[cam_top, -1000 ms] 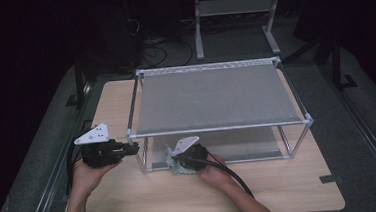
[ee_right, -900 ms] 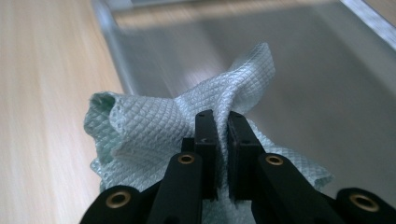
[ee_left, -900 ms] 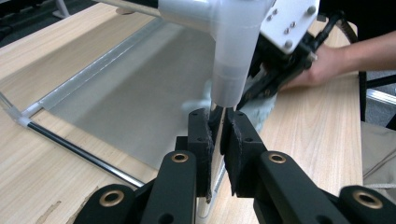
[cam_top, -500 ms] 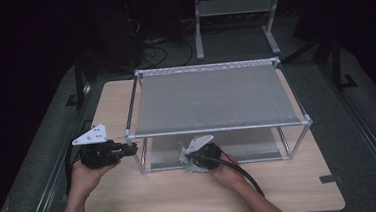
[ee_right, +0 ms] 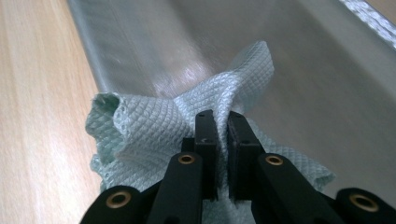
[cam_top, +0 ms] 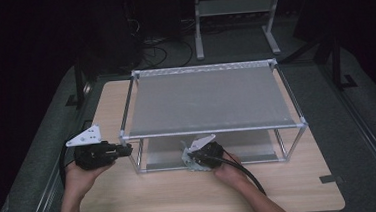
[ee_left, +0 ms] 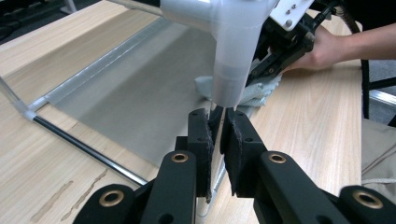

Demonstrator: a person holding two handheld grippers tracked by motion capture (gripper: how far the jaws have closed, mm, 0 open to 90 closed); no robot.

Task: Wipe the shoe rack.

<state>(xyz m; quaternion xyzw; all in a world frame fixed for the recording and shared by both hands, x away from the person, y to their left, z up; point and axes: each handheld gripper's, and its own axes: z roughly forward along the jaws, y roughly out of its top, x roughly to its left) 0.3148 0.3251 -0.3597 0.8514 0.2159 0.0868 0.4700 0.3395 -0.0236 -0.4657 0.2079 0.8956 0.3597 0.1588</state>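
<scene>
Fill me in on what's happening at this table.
A person is wiping the lower shelf of a small metal-framed rack on a wooden table. The right claw is shut on a pale green cloth lying at the shelf's front edge. The left claw is shut on the rack's front corner post, apparently steadying it.

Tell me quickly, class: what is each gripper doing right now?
Left gripper: shut on the rack's front corner post.
Right gripper: shut on the pale green cloth at the rack's lower shelf.
</scene>
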